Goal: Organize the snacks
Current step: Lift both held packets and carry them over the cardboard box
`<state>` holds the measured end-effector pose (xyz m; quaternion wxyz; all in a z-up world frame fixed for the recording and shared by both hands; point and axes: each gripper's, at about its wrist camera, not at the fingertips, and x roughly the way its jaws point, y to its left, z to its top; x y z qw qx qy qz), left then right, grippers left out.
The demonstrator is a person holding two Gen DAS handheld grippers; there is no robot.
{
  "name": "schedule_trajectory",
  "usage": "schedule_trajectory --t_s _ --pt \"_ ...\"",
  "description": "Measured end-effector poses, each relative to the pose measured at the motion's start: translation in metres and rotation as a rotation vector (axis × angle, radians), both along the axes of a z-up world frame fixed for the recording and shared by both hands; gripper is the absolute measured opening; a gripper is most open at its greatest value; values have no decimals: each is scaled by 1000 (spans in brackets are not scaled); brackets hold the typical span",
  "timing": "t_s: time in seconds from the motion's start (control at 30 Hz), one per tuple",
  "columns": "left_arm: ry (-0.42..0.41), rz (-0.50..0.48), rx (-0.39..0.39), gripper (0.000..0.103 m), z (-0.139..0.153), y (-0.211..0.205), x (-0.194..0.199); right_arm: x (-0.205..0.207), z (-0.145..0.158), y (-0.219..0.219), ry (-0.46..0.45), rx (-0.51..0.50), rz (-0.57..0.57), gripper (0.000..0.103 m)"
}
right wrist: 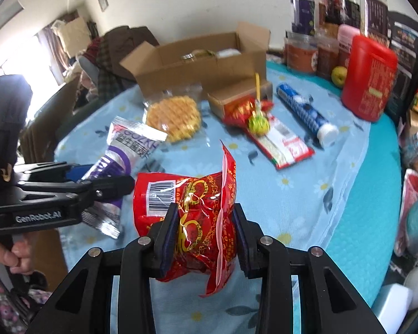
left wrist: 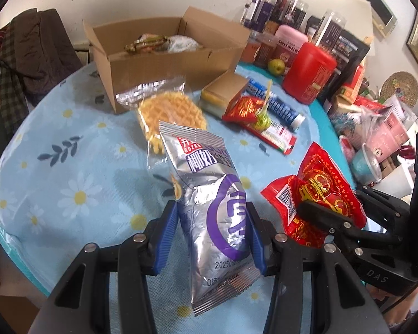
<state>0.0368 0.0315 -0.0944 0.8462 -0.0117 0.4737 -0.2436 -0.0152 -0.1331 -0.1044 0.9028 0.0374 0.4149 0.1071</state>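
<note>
Left gripper (left wrist: 213, 239) clamped on a crinkly silver-and-purple foil snack packet (left wrist: 209, 203), lifted off the pale blue daisy-print tablecloth (left wrist: 69, 172). Right gripper (right wrist: 206, 236) pinching a shiny red-and-gold plastic snack bag (right wrist: 197, 211), also in the air, just right of the left one. Ahead of both: round waffle in clear wrap (left wrist: 171, 114), then the open brown cardboard box (left wrist: 164, 64) w/ snacks inside. Red lidded plastic canister (left wrist: 309, 72) far right.

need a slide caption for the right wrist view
Right gripper clamps a red snack packet above the floral tablecloth, open cardboard box beyond.
</note>
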Motion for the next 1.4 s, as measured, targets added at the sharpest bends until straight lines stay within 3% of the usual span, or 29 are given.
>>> schedule_trajectory --t_s 0.67,1.07,1.4 --pt "-235 12 -79 47 90 0 24 28 90 4 -223 8 51 36" --pt "-348 15 -103 47 134 0 73 83 130 -1 -318 17 58 36" --pt "-420 48 -97 47 152 2 129 145 154 2 -379 -1 79 36"
